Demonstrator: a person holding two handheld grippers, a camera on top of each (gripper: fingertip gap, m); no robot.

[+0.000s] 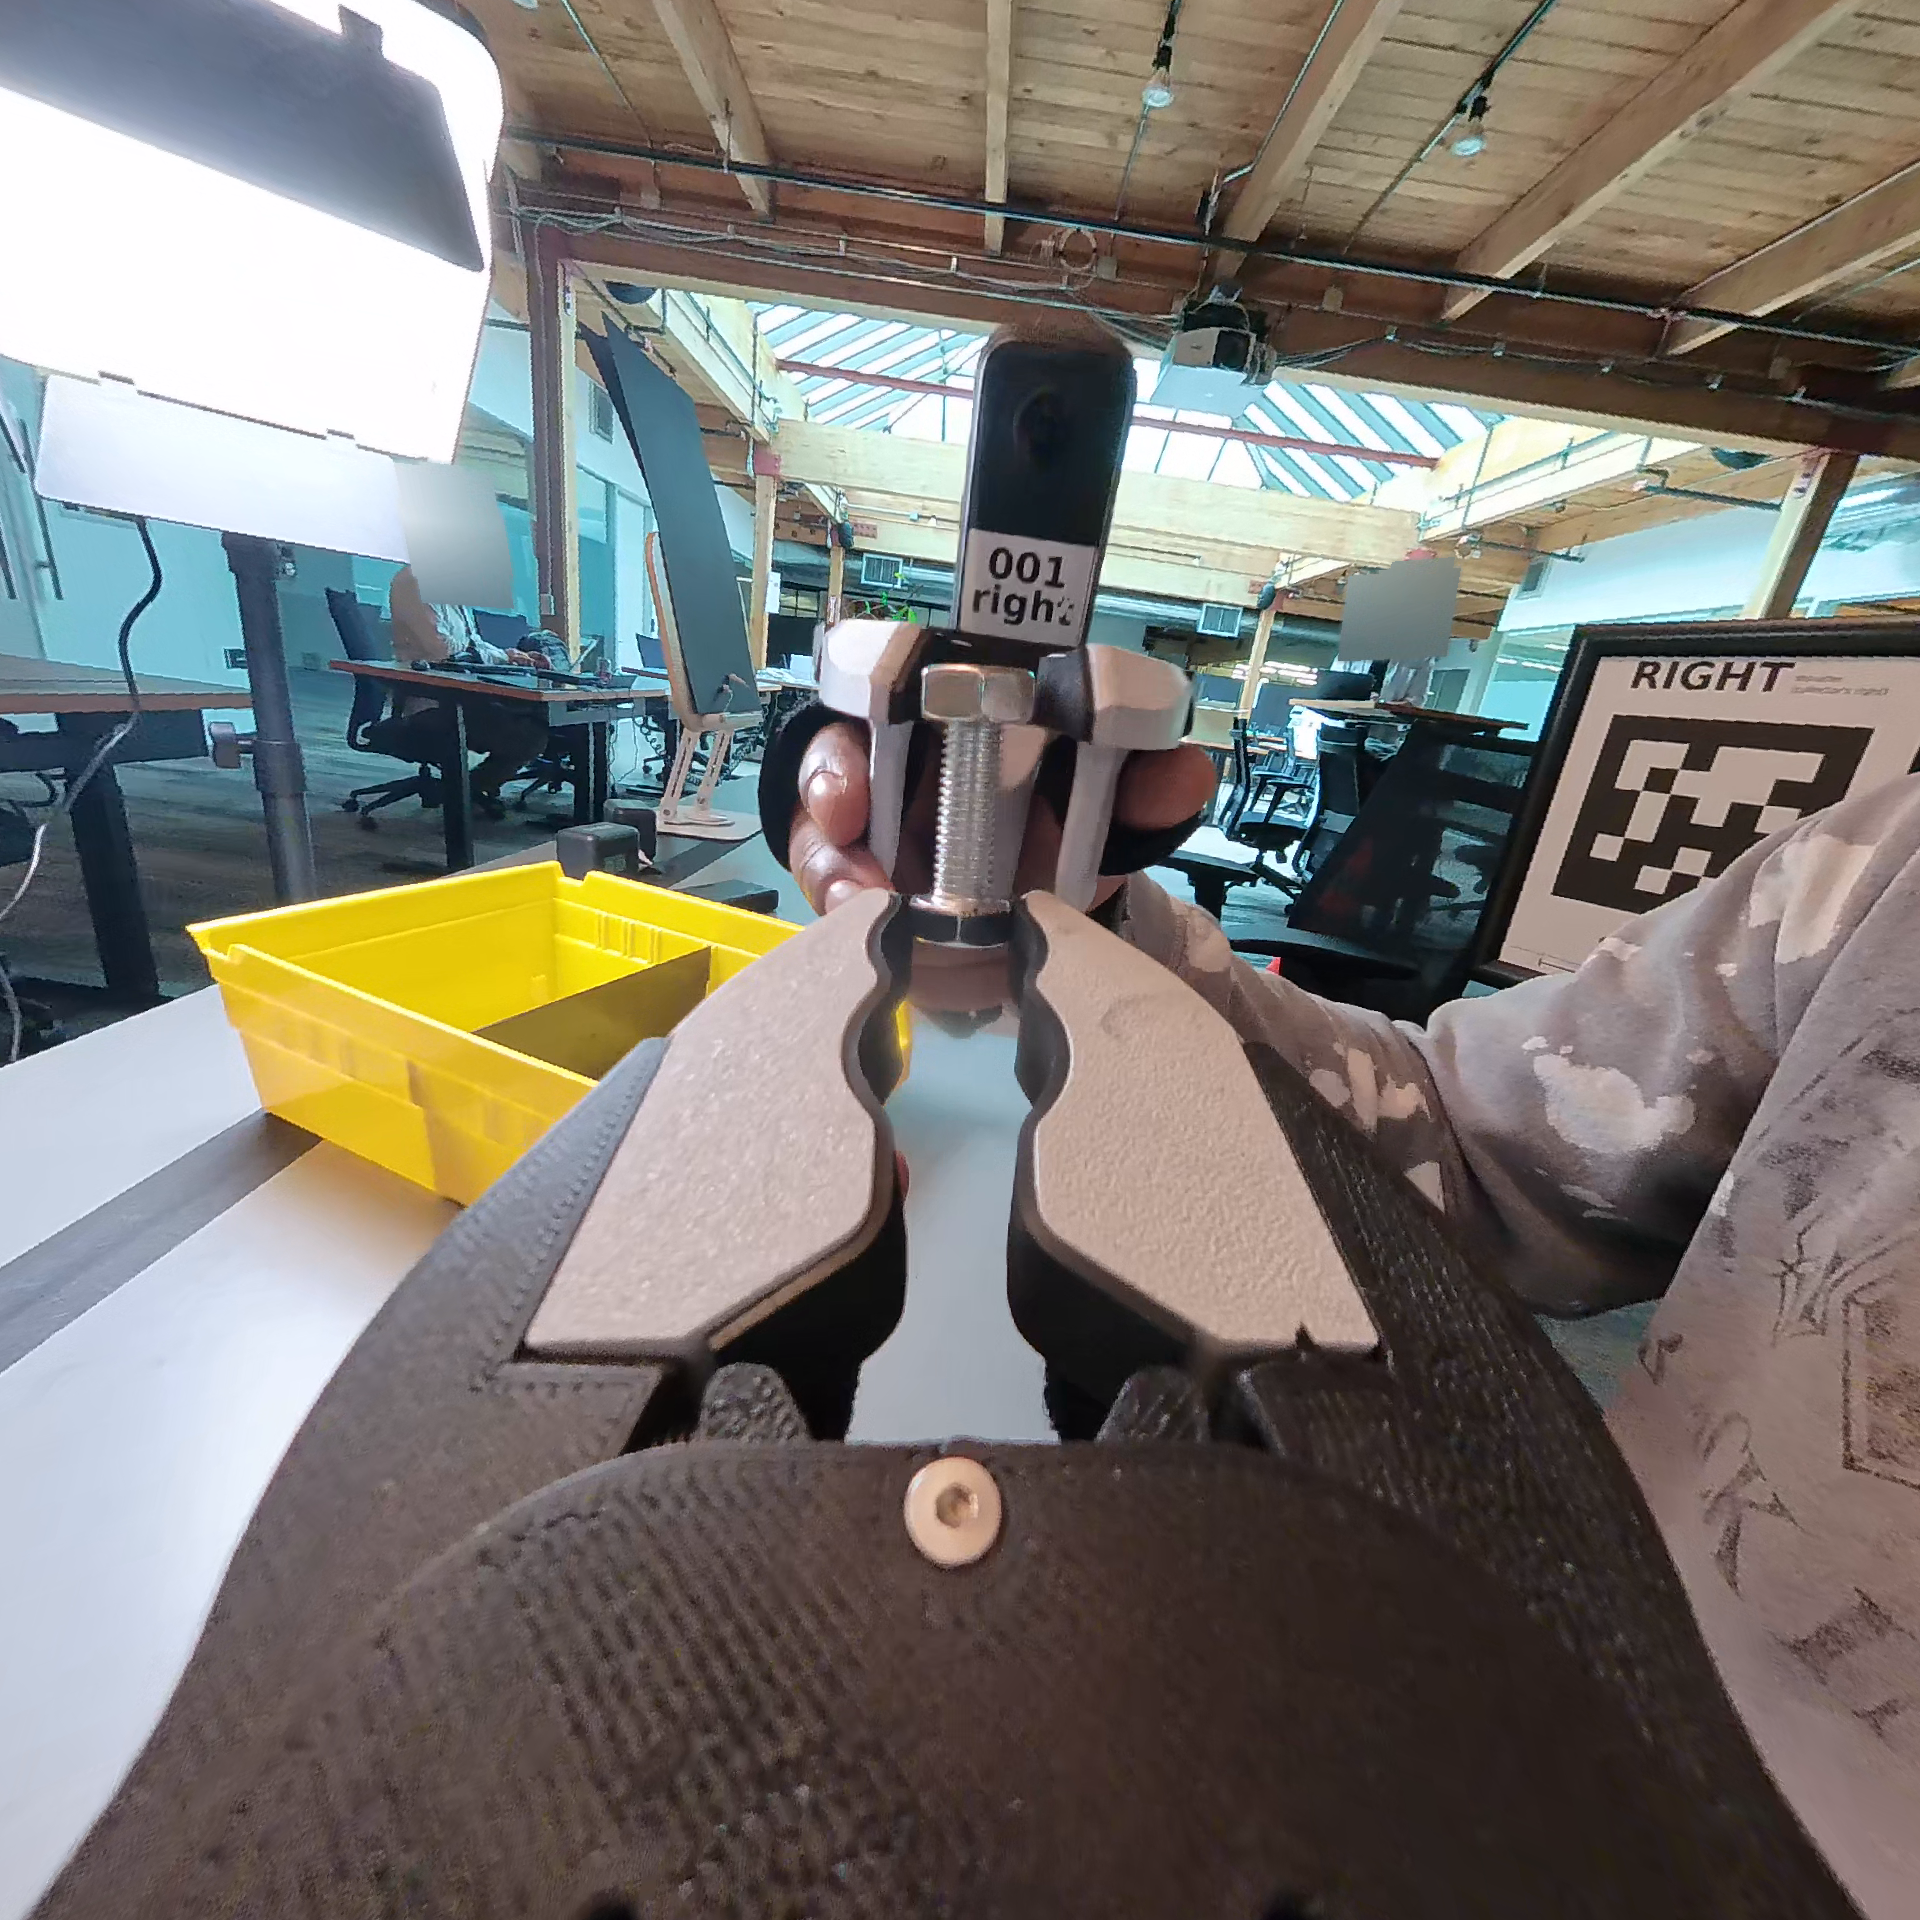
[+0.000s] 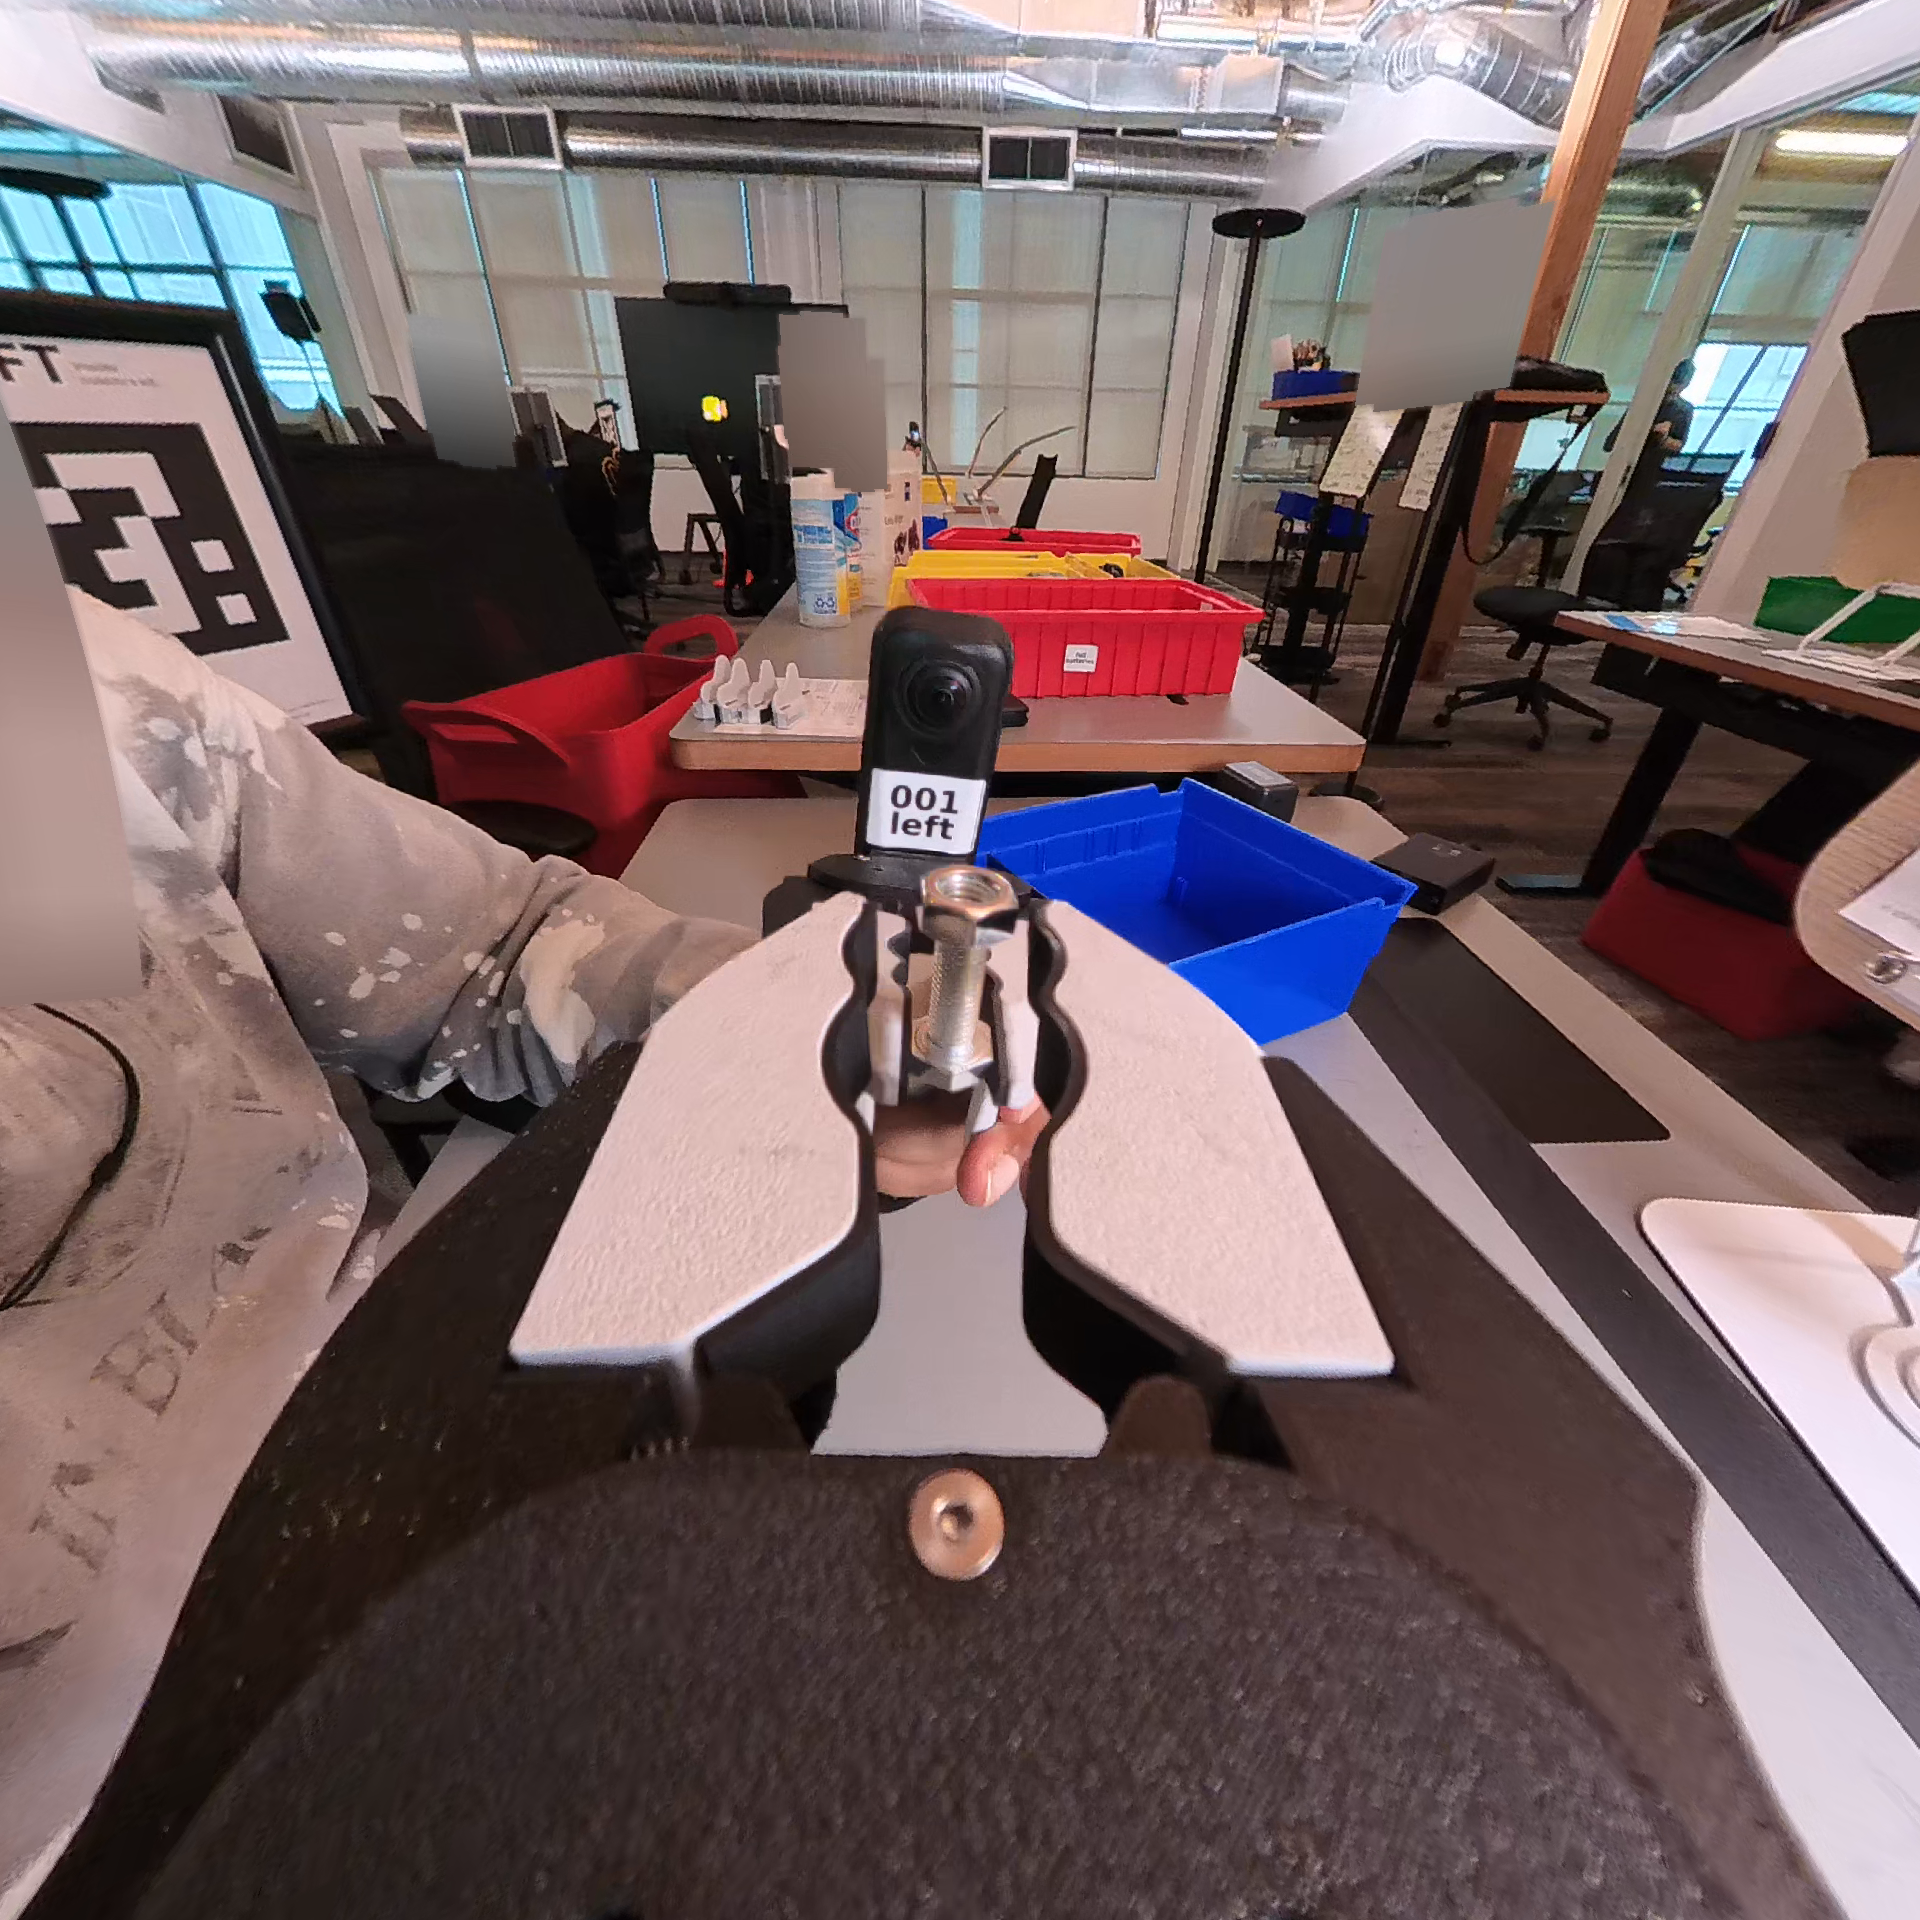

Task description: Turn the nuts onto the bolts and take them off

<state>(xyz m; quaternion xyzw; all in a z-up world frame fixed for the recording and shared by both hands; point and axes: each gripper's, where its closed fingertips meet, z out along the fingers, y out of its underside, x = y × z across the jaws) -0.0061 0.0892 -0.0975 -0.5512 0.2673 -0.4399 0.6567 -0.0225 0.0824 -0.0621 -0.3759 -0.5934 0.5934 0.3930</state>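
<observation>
While the left tongs [image 1: 958, 920] pinch the nut [image 1: 958, 921] at the bolt's [image 1: 966, 805] threaded tip, the right tongs [image 2: 951, 1055] are closed on the bolt's hex head [image 2: 948, 1060], so the two tools face each other along the bolt, held up off the worktop [image 1: 156, 1351]. By my reading the nut sits only on the last threads; whether it is going on or coming off I cannot tell. A yellow bin [image 1: 343, 997] and a blue bin [image 2: 1247, 935] wait on either side.
</observation>
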